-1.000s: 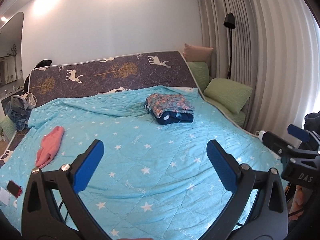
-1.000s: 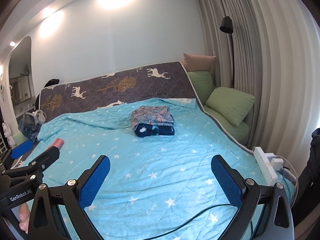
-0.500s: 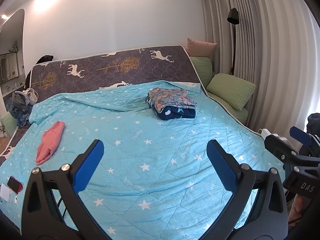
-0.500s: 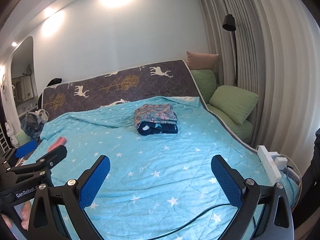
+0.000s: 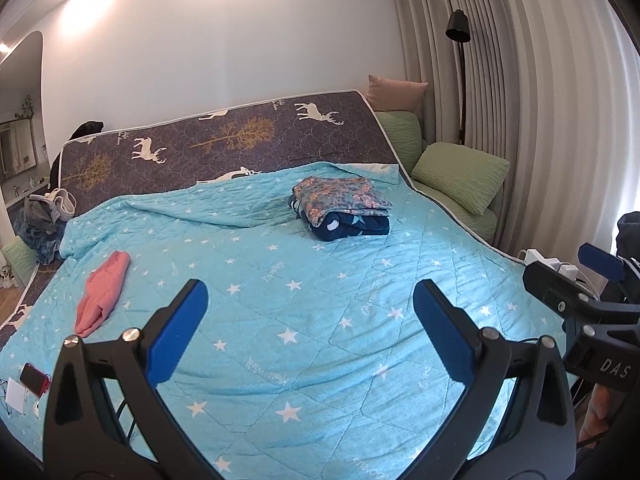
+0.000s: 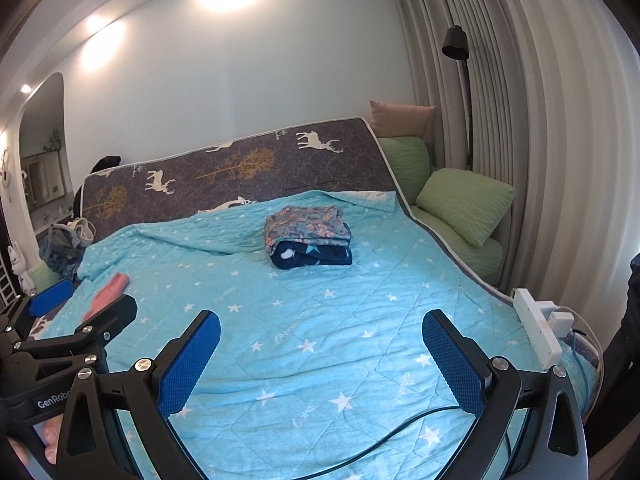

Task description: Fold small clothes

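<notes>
In the upper middle of both frames, a folded stack of clothes (image 5: 342, 206) sits on the turquoise star-print quilt (image 5: 320, 320), a floral piece on top of a dark blue one with pale shapes. That stack reads as work already finished. At the left of the left-wrist frame a pink garment (image 5: 102, 292) lies crumpled and unfolded on the quilt, well apart from the stack; it is probably the next piece to fold. More clothes are heaped in a pile (image 5: 46, 218) off the bed's far left corner, so the task looks only partly done.

The left gripper (image 5: 310, 320) hangs above the quilt with its blue pads spread wide and nothing between them. The right gripper (image 6: 320, 354) is likewise released and empty.

The left-wrist view shows the whole pink garment and a red phone (image 5: 34, 376) at the lower left edge; the right-wrist view hides most of the garment behind the left gripper's body. Only the right-wrist view shows a black cable (image 6: 360, 450) running across the quilt in front and a white power strip (image 6: 536, 330) at the bed's right edge clearly.
</notes>
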The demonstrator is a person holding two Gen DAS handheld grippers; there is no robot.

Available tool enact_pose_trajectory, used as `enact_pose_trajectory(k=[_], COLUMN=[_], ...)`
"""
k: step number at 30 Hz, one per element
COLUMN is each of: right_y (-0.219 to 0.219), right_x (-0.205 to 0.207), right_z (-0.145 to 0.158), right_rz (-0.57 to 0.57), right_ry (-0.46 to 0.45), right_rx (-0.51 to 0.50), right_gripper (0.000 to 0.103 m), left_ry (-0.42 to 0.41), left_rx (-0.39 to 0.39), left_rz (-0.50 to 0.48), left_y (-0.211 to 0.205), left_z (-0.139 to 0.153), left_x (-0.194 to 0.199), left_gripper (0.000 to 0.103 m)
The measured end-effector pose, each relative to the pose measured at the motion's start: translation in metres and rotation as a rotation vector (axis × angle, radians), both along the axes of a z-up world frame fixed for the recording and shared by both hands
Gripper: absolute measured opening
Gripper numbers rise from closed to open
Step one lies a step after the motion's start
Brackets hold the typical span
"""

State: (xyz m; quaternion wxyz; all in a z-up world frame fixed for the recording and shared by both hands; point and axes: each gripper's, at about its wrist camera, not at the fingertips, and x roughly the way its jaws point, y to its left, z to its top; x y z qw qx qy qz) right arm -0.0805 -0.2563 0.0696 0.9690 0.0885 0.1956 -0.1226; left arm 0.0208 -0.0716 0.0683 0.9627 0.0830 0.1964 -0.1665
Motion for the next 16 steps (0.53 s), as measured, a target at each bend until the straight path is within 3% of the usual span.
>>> enact_pose_trajectory(k=[16], right_y=[-0.0026], right_x=[-0.0004], right_z=[-0.0027], right_rz=[-0.002], right_ry=[0.001], right_rx=[-0.001], right_gripper=[0.103], left_ry=[0.014], left_rx=[0.001], left_rz=[0.011], left_y=[-0.0006], left_z=[-0.0008], left_x=[0.0009], left_gripper=[0.102])
